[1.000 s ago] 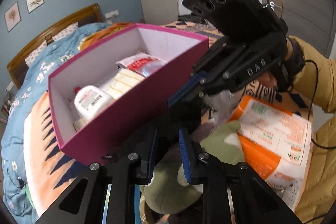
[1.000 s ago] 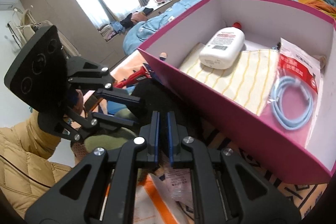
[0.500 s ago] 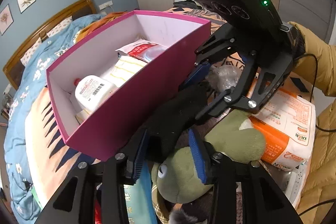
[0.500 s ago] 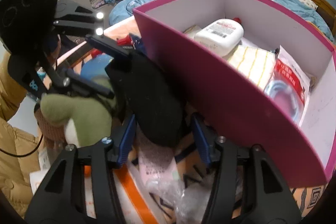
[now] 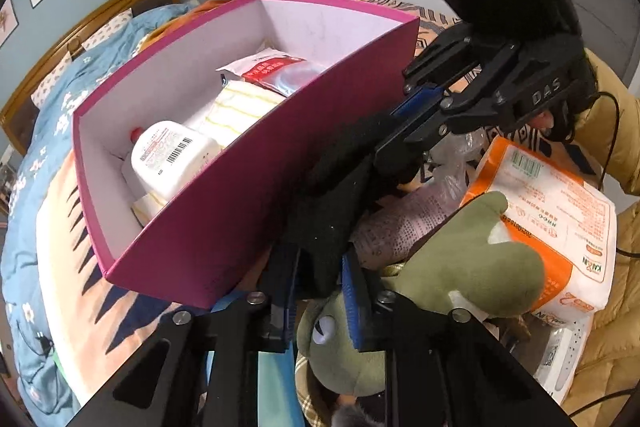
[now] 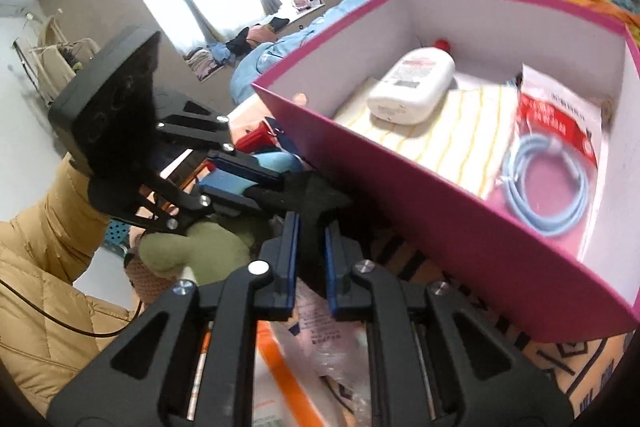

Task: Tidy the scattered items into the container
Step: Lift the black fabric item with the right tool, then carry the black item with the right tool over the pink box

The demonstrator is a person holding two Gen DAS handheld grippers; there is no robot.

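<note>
Nearest the left wrist camera, the left hand-held gripper has its blue-padded fingers clenched on the lower end of a black fuzzy fabric item. This dark cloth runs up and away to the right, where the right hand-held gripper is clamped on its far end. In the right wrist view the same holds: the right hand-held gripper pinches the black fuzzy fabric item between narrow-set blue pads, and the left hand-held gripper grips it from the left. The cloth hangs between the two, just outside the near wall of the magenta cardboard box, touching or nearly touching that wall; it is not inside.

Under the cloth, just right of the left gripper, lies an olive green plush frog, and past it an orange and white plastic pack with a crinkled clear printed bag beside it.

Farther on, the magenta cardboard box stands open on an orange patterned bed cover. Inside lie a white plastic bottle with a red cap on a yellow-striped white cloth, and to the right a red-labelled packet holding a coiled light blue cable.

Beyond the box are a blue floral duvet and a wooden headboard.
</note>
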